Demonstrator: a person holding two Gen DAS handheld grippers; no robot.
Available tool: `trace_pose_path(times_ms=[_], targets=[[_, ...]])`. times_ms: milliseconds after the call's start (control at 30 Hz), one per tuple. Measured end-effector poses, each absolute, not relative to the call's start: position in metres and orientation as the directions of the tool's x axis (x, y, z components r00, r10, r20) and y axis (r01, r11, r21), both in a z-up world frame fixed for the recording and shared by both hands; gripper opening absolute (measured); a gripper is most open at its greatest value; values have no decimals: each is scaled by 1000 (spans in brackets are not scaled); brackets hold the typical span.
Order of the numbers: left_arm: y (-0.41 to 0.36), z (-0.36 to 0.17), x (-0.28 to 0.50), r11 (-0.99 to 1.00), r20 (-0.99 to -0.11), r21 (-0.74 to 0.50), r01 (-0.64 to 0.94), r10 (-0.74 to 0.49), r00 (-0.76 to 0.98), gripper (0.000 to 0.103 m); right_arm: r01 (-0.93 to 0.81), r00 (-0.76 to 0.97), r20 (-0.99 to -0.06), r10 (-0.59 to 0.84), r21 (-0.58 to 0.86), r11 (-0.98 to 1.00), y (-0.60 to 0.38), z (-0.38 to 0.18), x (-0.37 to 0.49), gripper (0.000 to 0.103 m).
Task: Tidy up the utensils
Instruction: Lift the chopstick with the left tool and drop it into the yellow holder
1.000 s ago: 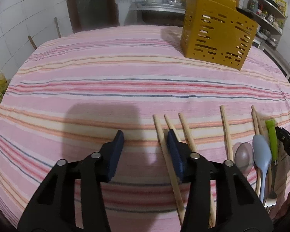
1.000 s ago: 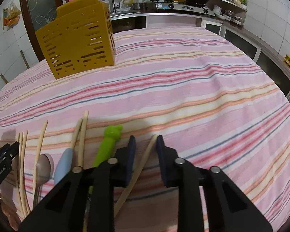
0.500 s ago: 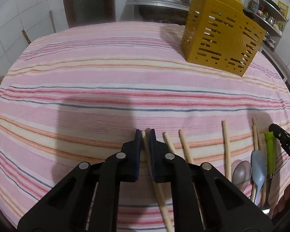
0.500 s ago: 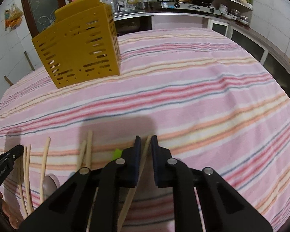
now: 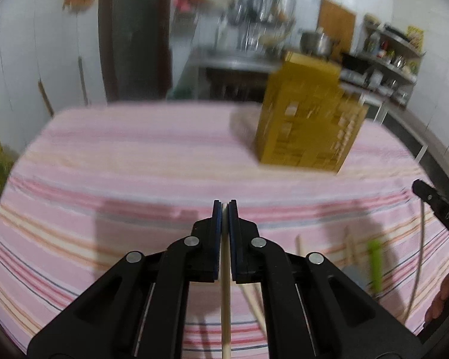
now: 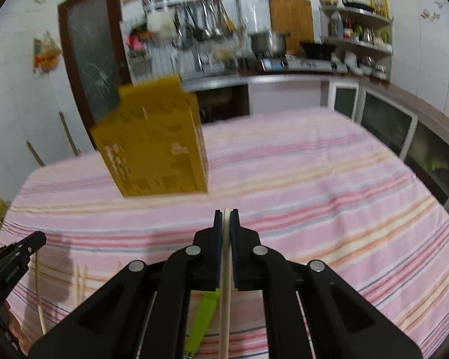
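Observation:
My left gripper (image 5: 224, 209) is shut on a wooden chopstick (image 5: 225, 314) and holds it above the striped tablecloth (image 5: 119, 164). My right gripper (image 6: 226, 218) is shut on another wooden chopstick (image 6: 225, 308), also lifted. A yellow slotted utensil holder (image 5: 308, 128) stands at the far side of the table; it also shows in the right wrist view (image 6: 155, 146). More chopsticks (image 6: 79, 278), a green-handled utensil (image 6: 203, 320) and a blue spoon (image 5: 354, 275) lie on the cloth near the front.
A kitchen counter with a pot (image 6: 268, 42) and shelves (image 6: 359, 42) runs behind the table. A dark door (image 6: 92, 51) is at the back left. The other gripper's tip shows at each view's edge (image 5: 434, 200).
Both grippers have risen off the cloth, each with its chopstick clamped, and tilted up toward the yellow holder. The view is motion-blurred.

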State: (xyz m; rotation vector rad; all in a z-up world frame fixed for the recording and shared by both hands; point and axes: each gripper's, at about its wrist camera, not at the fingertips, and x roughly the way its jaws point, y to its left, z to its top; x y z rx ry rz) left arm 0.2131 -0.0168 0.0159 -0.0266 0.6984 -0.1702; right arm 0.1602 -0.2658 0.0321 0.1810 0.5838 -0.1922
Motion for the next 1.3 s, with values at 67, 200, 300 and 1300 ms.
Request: trace_pose_path(times_ms=[67,200,300,1300], targets=[[-18,35,204,982,-586,-89,164,-185,789,3,211,851,-511,-124,115,971,-266,44,153,6],[-19,67,188,978,-503,-101,185,-211,838,3,183,898,-425,-116,118,976,-263,60,139,6],[-22,82,179,974,-450,-102,200,-225,864,3,168,923,-365,-118,107,980,-261,71,130,6],[-72,223,262,955,-140,-110,275,-288,947,3,87,996,-30,-85,83,993,-252,212,210,5]])
